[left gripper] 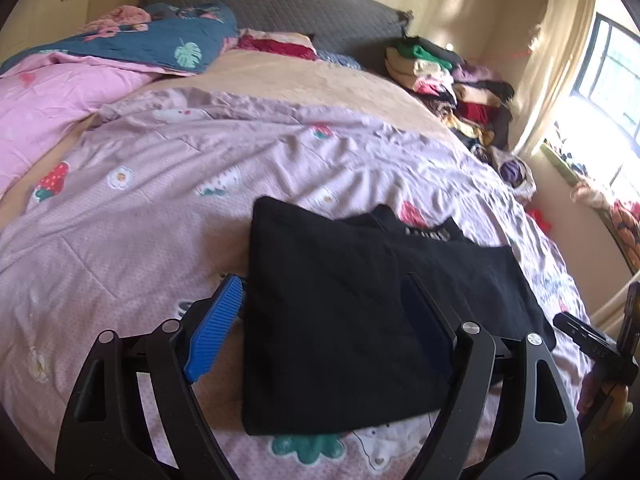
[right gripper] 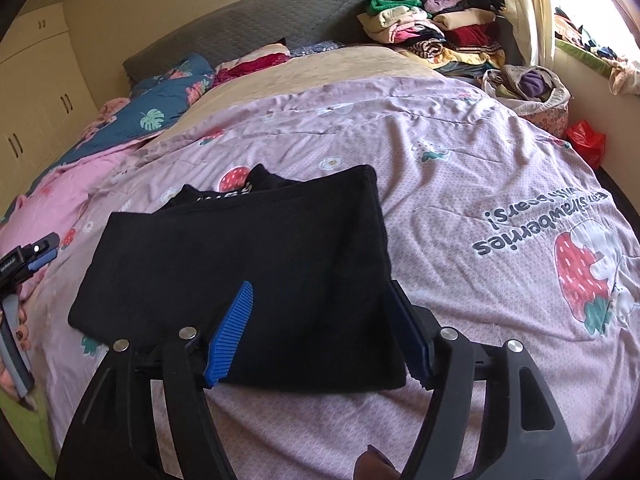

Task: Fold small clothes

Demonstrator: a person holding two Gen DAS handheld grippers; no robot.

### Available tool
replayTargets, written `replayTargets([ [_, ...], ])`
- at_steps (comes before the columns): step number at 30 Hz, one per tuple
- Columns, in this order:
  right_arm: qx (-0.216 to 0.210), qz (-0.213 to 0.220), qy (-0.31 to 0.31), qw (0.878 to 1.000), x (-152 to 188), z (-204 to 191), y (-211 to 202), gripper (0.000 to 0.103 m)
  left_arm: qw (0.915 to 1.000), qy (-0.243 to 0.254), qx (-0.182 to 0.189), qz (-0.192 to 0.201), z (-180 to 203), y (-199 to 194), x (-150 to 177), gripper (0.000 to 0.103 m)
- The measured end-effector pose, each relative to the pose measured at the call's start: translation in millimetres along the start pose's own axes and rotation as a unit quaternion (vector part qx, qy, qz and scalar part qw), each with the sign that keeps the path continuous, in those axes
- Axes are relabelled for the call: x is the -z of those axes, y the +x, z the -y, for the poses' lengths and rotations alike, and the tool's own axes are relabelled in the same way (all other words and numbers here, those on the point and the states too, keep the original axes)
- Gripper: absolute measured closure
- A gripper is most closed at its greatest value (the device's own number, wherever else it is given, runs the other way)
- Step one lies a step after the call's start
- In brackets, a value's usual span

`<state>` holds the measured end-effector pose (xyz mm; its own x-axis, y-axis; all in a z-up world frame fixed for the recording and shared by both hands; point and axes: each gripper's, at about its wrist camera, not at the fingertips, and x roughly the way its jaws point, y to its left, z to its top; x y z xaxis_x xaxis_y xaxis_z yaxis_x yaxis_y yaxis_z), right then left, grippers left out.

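Black garment (left gripper: pixel 360 312) laid flat on the quilt (left gripper: pixel 160 184) of the bed, folded into a rough rectangle with one layer turned over another; printed collar end at 12 o'clock, just past the top fold. Flat placement keeps the layers from slipping apart and leaves every edge reachable from the near side.

Left claw (left gripper: pixel 324 328): open, nothing gripped. Left blue pad (left gripper: pixel 216 328) over bare quilt just beside the garment's 9 o'clock edge; right finger over the black cloth. Jaws straddle that edge without pressing on it. Probable reason: fold released, claw clear of the cloth so that nothing is dragged out of line.

Right claw (right gripper: pixel 320 332): open, nothing gripped. Left pad (right gripper: pixel 230 332) above the cloth near the 6 o'clock edge; right pad at the garment's 5 o'clock corner, beside the quilt. Pads apart from the cloth; contact underneath cannot be confirmed.

Both claws angled downward toward the near edge, one at each end: the natural stance for taking two corners together and carrying them over evenly.

Stack of folded clothes (right gripper: pixel 432 28) at 1 o'clock by the headboard (right gripper: pixel 248 28), well apart from the garment: probable destination for finished pieces. Loose clothes in a bag (right gripper: pixel 532 88) at 2 o'clock: probable supply.

Judged stage: one fold complete; a further halving or transfer to the stack remains. Risk: top layer sliding if only one layer is pinched.
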<state>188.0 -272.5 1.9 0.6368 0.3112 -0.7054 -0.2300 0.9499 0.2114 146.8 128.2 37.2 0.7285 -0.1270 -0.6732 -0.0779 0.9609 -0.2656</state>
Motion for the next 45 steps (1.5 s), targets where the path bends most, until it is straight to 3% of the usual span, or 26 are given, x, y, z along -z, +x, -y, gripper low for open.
replayTargets([
  [4, 0.002, 0.0, -0.018, 1.0, 4, -13, -1, 0.027, 0.9996, 0.017, 0.002, -0.023, 10, 7, 10, 0.029],
  [14, 0.014, -0.005, -0.042, 0.999, 8, -34, 5, 0.024, 0.9954, 0.054, 0.012, -0.078, 34, 27, 40, 0.029],
  [15, 0.016, -0.007, -0.043, 0.999, 8, -35, 7, 0.019, 0.9944, 0.064, 0.008, -0.084, 37, 30, 43, 0.029],
  [20, 0.032, -0.024, -0.05, 0.998, 12, -36, 18, 0.018, 0.9918, 0.074, 0.0, -0.105, 38, 41, 54, 0.029],
  [32, 0.066, -0.083, -0.045, 0.993, 27, -20, 47, 0.018, 0.9903, 0.063, 0.003, -0.123, 30, 50, 67, 0.029],
  [39, 0.065, -0.083, -0.041, 0.994, 29, -19, 43, 0.018, 0.9903, 0.062, 0.002, -0.125, 32, 48, 70, 0.029],
  [45, 0.057, -0.07, -0.032, 0.995, 27, -19, 27, 0.009, 0.9907, 0.053, 0.009, -0.125, 32, 39, 68, 0.029],
])
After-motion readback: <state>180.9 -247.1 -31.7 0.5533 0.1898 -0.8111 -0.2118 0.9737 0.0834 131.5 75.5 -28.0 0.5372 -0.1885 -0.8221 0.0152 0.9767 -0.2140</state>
